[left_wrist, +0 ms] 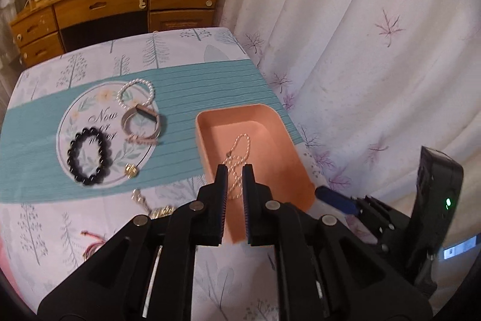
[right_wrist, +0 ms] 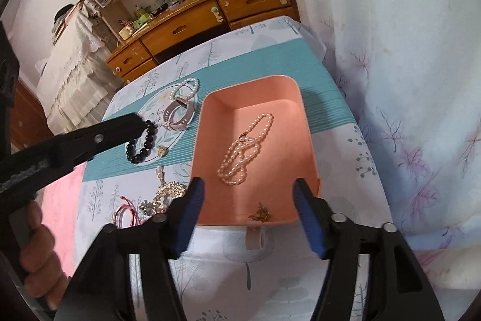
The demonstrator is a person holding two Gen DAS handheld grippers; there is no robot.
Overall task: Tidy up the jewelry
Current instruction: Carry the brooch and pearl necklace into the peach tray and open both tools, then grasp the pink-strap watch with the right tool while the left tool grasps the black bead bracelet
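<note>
A peach tray (left_wrist: 210, 152) (right_wrist: 306, 122) stands on the table and holds a pearl necklace (left_wrist: 239, 149) (right_wrist: 245, 149) and a small gold piece (right_wrist: 261, 212) near its front wall. My left gripper (left_wrist: 234, 170) hovers over the tray's near left part with its jaws a narrow gap apart and nothing between them. My right gripper (right_wrist: 248, 188) is open and empty, with a finger on each side of the tray's near end. On the round mat lie a black bead bracelet (left_wrist: 88, 155) (right_wrist: 144, 145), a pearl bracelet (left_wrist: 136, 92) (right_wrist: 185, 91), a metal band bracelet (left_wrist: 141, 122) (right_wrist: 179, 116) and a gold charm (left_wrist: 131, 170) (right_wrist: 161, 152).
Gold chains (left_wrist: 162, 211) (right_wrist: 168, 191) and a red cord (left_wrist: 93, 242) (right_wrist: 126, 214) lie on the tablecloth left of the tray. A wooden dresser (left_wrist: 120, 5) (right_wrist: 210, 14) stands behind the table. A curtain (left_wrist: 375, 35) (right_wrist: 405, 50) hangs close on the right. The right gripper (left_wrist: 336, 197) also shows beside the tray.
</note>
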